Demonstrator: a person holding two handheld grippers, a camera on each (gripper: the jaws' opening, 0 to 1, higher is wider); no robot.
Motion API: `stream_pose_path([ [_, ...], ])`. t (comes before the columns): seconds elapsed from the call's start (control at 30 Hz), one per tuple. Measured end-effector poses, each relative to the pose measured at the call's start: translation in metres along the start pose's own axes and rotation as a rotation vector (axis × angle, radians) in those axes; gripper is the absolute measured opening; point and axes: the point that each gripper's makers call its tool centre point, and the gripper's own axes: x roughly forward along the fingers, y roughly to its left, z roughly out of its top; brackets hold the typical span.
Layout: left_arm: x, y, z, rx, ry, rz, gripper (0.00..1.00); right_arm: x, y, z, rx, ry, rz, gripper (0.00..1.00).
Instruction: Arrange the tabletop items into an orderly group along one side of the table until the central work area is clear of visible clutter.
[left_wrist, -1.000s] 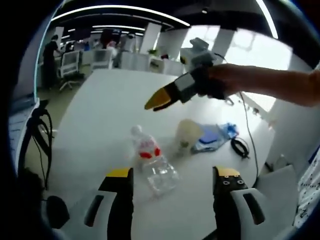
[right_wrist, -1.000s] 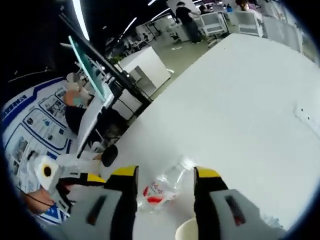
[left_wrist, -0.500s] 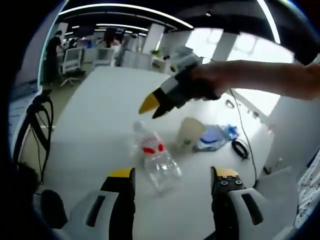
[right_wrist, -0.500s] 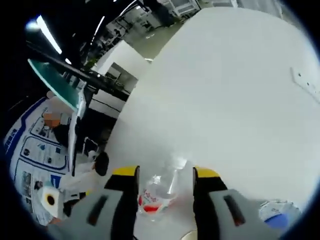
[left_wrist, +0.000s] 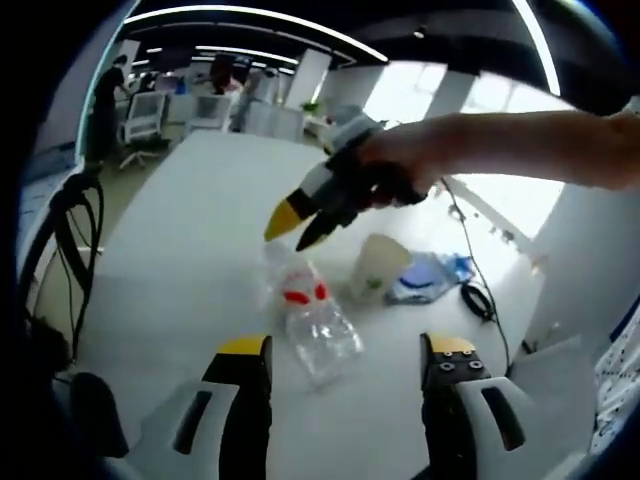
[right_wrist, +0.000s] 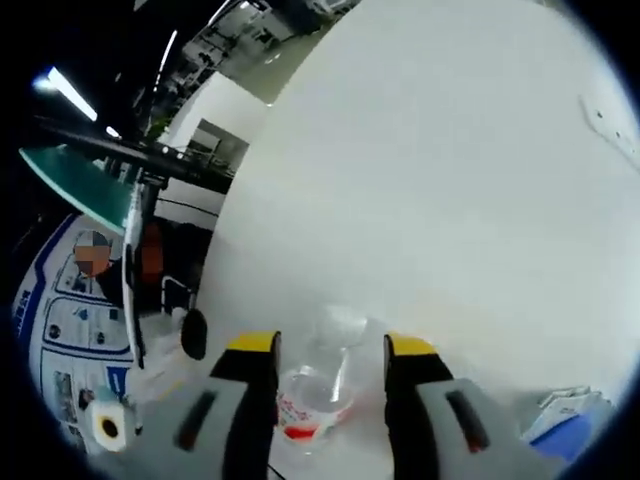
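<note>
Bottle: one clear crushed plastic bottle with a red label (left_wrist: 308, 318) lies on its side on the white table (left_wrist: 190, 220), cap end away from the left gripper; nothing visible inside it. In the right gripper view the same bottle (right_wrist: 318, 385) sits between that gripper's jaws.
Cup: one pale translucent cup (left_wrist: 378, 266) stands just right of the bottle — contents cannot be made out.
Other items: a blue-and-white flat packet (left_wrist: 428, 275) beside the cup, a black cable loop (left_wrist: 480, 298) beyond it near the table's right edge.
Left gripper (left_wrist: 345, 350): jaws spread wide, yellow-tipped, holding nothing, low over the table short of the bottle.
Right gripper (left_wrist: 290, 225): held by a hand (left_wrist: 405, 165), yellow tips slightly parted just above the bottle's cap end; in its own view (right_wrist: 330, 350) the jaws straddle the bottle without clear contact.
Open room: bare white tabletop runs wide to the far and left edges — office chairs and desks beyond.
</note>
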Motion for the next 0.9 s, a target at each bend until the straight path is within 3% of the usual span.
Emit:
stream_pose_path([
  [0.53, -0.001, 0.006, 0.001, -0.021, -0.034, -0.006, 0.54, 0.019, -0.005, -0.006, 0.054, 0.03, -0.05, 0.38],
  [0.9, -0.002, 0.008, -0.002, -0.042, -0.052, -0.014, 0.53, 0.025, -0.005, -0.003, 0.076, 0.008, -0.078, 0.28],
])
